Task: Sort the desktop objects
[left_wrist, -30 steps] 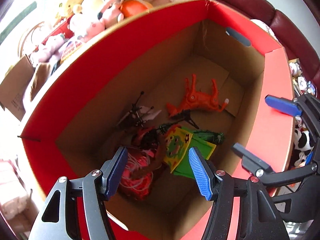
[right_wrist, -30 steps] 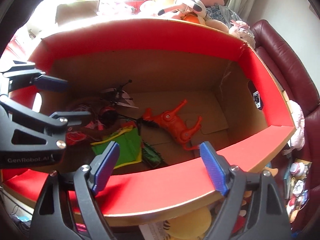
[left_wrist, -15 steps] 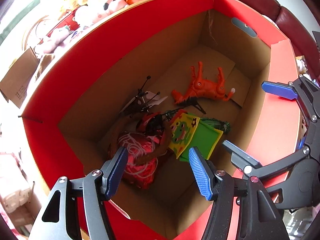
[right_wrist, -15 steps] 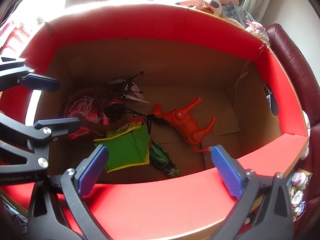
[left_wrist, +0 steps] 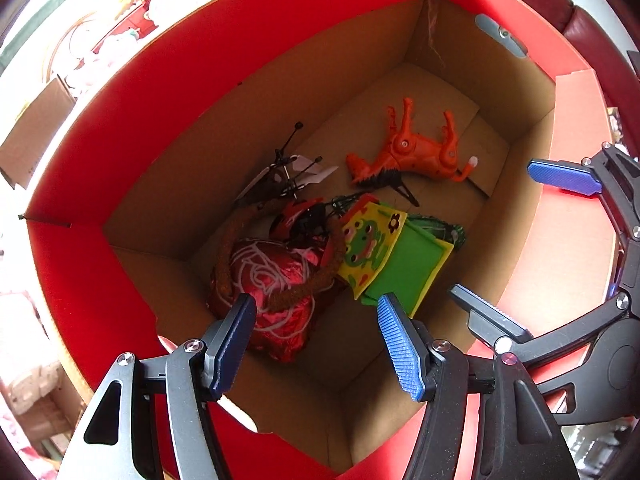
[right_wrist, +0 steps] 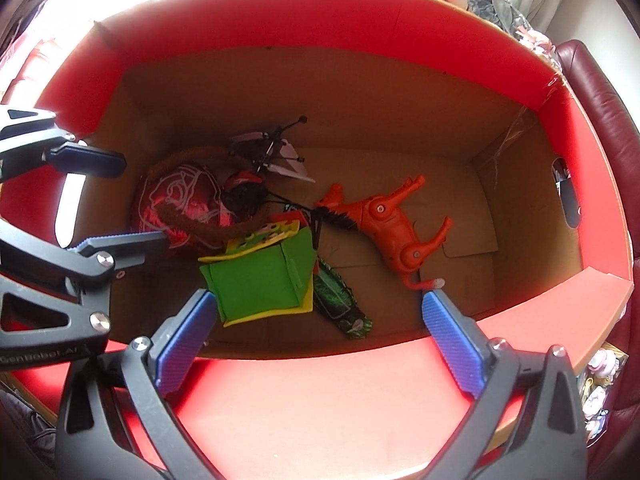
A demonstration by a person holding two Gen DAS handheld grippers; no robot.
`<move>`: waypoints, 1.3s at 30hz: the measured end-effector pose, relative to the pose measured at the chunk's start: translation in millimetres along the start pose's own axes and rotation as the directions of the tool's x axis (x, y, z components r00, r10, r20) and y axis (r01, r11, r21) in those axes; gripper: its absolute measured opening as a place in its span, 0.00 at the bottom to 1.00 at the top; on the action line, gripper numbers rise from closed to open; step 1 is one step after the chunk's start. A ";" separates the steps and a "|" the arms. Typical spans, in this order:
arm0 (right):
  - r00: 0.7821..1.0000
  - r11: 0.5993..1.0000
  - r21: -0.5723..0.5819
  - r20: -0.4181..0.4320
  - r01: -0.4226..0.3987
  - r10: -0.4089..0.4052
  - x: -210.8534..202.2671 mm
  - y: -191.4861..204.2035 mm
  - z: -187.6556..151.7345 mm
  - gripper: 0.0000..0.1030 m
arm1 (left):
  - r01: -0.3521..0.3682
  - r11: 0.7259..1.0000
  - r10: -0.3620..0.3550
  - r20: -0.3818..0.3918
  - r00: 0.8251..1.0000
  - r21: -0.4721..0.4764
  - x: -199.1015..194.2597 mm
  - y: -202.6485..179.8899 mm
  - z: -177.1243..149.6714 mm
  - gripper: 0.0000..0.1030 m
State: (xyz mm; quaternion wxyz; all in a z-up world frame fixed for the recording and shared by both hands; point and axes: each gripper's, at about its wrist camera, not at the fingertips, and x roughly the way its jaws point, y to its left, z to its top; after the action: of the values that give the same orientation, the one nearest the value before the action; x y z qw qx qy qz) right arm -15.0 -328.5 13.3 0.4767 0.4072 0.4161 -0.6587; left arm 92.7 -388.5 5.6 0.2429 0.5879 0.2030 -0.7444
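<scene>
Both tongs had moved in over the red-flapped cardboard box [left_wrist: 120,128] since a second before, so its floor filled more of each view. Left tongs [left_wrist: 316,344]: blades apart, empty. Right tongs [right_wrist: 316,340]: blades wide apart, empty. Contents, left wrist view: orange toy horse [left_wrist: 420,152] at 1 o'clock; toy helicopter [left_wrist: 288,172] at 12; green-and-yellow foam frog box [left_wrist: 384,256] at centre; red foil heart [left_wrist: 272,284] at 8 o'clock.
</scene>
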 end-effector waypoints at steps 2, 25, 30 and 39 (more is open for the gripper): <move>1.000 1.000 0.001 0.001 -0.002 0.001 0.5 -0.1 -0.8 1.00 | -0.001 1.000 0.001 -0.004 1.000 0.001 0.4 -1.2 0.3 0.62; 1.000 1.000 0.007 0.018 0.010 -0.010 -0.8 -2.4 -1.5 1.00 | 0.053 0.997 -0.057 -0.073 0.996 -0.058 13.8 9.1 6.0 0.62; 1.000 1.000 0.007 0.014 0.013 -0.013 -0.4 -2.3 -2.1 1.00 | 0.053 0.997 -0.057 -0.071 0.996 -0.061 13.1 8.7 4.4 0.62; 1.000 1.000 0.005 0.008 0.015 -0.015 0.0 -2.2 -1.8 1.00 | 0.072 0.996 -0.075 -0.073 0.994 -0.045 19.4 11.5 15.2 0.62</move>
State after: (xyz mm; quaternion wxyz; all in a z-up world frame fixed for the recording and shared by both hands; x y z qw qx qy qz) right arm -16.8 -326.4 13.1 0.4724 0.4025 0.4154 -0.6650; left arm 84.1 -409.0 -10.1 0.2198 0.6023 0.2492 -0.7258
